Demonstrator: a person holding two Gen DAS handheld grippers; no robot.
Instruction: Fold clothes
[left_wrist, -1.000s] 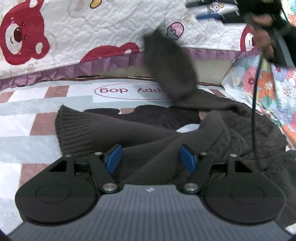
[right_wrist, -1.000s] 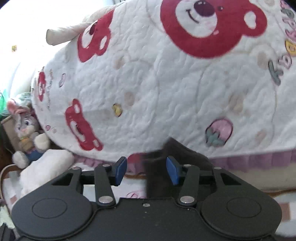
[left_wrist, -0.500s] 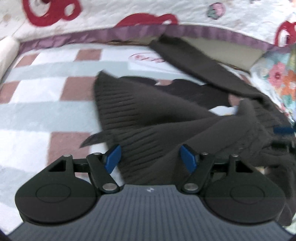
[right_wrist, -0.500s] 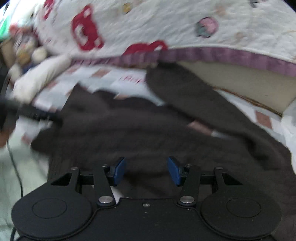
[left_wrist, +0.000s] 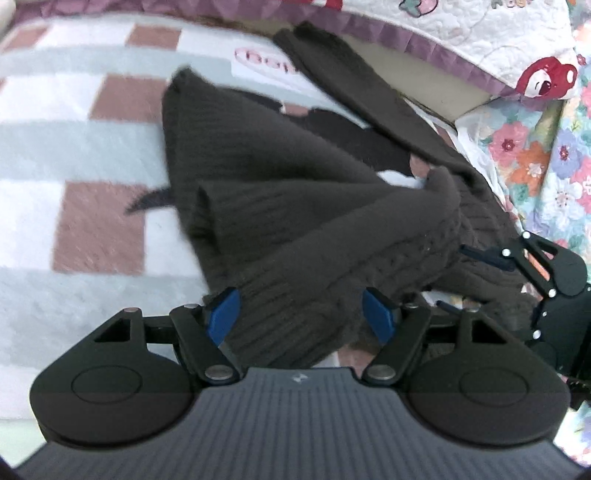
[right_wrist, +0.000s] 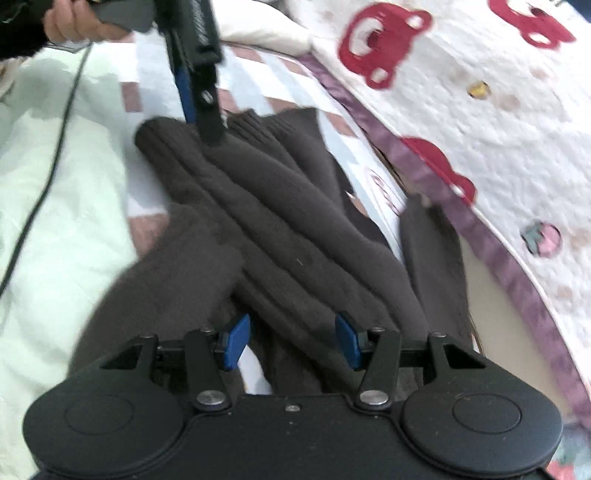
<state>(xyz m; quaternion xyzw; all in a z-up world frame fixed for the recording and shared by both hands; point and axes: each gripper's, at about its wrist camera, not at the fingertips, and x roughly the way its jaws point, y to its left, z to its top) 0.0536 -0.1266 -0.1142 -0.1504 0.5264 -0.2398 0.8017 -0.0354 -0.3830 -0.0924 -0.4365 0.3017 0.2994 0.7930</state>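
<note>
Left tongs (left_wrist: 301, 317) wide, astride sweater (left_wrist: 295, 206); right tongs (right_wrist: 291, 341) likewise.

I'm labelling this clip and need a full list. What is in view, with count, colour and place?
knit sweater: one, dark brown, crumpled on the checked blanket, a sleeve stretched toward the quilt
checked blanket: one, pink, white and pale green, beneath the sweater
bear-print quilt: one, white and red with purple trim, beyond the sweater
floral fabric: one, multicoloured, right edge of left view
left claw: open, sweater hem between its blue pads
right claw: open, above the sweater
hand: one, gripping the left claw's handle
</note>
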